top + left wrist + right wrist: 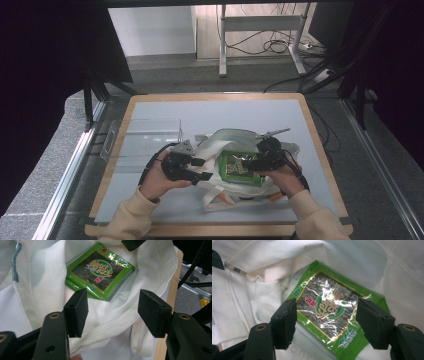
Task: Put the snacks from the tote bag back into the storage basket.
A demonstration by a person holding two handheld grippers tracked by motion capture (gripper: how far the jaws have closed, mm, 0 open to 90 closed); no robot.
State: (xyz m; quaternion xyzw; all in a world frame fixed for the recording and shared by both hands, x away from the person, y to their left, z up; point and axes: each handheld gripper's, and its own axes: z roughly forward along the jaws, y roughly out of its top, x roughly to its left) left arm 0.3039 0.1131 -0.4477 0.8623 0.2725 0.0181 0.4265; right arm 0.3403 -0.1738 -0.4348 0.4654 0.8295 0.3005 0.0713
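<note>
Resting inside white cloth tote bag (235,150), flat green foil seaweed packet (329,315) below gaping, empty right claw (325,322). Left claw (112,312) likewise spread above bag cloth. Risk: loose fabric folding over packet; jaw snagging cloth.

Both hands low at table's near edge, grippers facing inward, jaws apart.

Left hand (159,181) wraps the left gripper (204,169) from below/behind, cream sleeve (131,216) coming in from bottom left; gripper body tilted, jaws pointing right twd centre. Right hand (286,176) holds the right gripper (250,165) w/ jaws pointing left, forearm in from bottom right. Tips of the 2 grippers near each other, not touching. In left gripper view its black pads (76,312) stand wide, nothing pinched btwn them. Same in right gripper view: pads (284,323) spread, no grip.
</note>
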